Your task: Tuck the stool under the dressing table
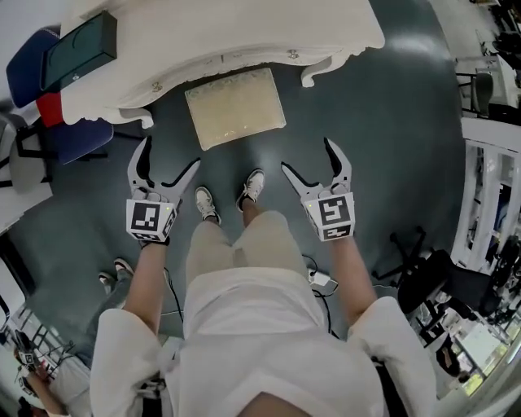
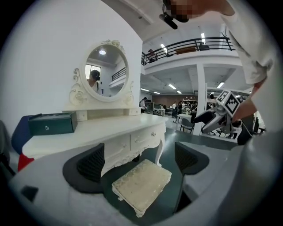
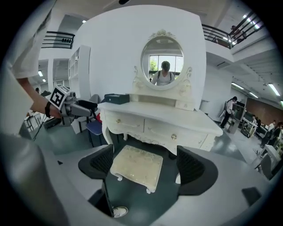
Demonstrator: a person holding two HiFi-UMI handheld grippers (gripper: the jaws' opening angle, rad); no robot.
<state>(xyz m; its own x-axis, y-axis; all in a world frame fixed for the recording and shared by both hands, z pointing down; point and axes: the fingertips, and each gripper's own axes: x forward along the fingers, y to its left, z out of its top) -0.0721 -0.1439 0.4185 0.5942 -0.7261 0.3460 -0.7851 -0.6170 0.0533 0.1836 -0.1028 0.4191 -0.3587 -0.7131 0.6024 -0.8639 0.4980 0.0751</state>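
Observation:
A cream cushioned stool (image 1: 235, 107) stands on the dark floor, its far edge partly under the white dressing table (image 1: 342, 24). My left gripper (image 1: 168, 159) hangs open on the near left of the stool, apart from it. On the near right my right gripper (image 1: 309, 156) is open too, empty. In the left gripper view the stool (image 2: 142, 185) shows between the open pads (image 2: 91, 162). In the right gripper view the stool (image 3: 137, 166) sits below the table's drawers (image 3: 146, 128), between the pads (image 3: 191, 165).
A dark green box (image 1: 80, 49) lies on the table's left end. A blue chair (image 1: 73, 138) with a red part stands left of the table. The person's shoes (image 1: 252, 186) are just short of the stool. Another person's feet (image 1: 114, 273) show lower left. An office chair base (image 1: 407, 252) sits right.

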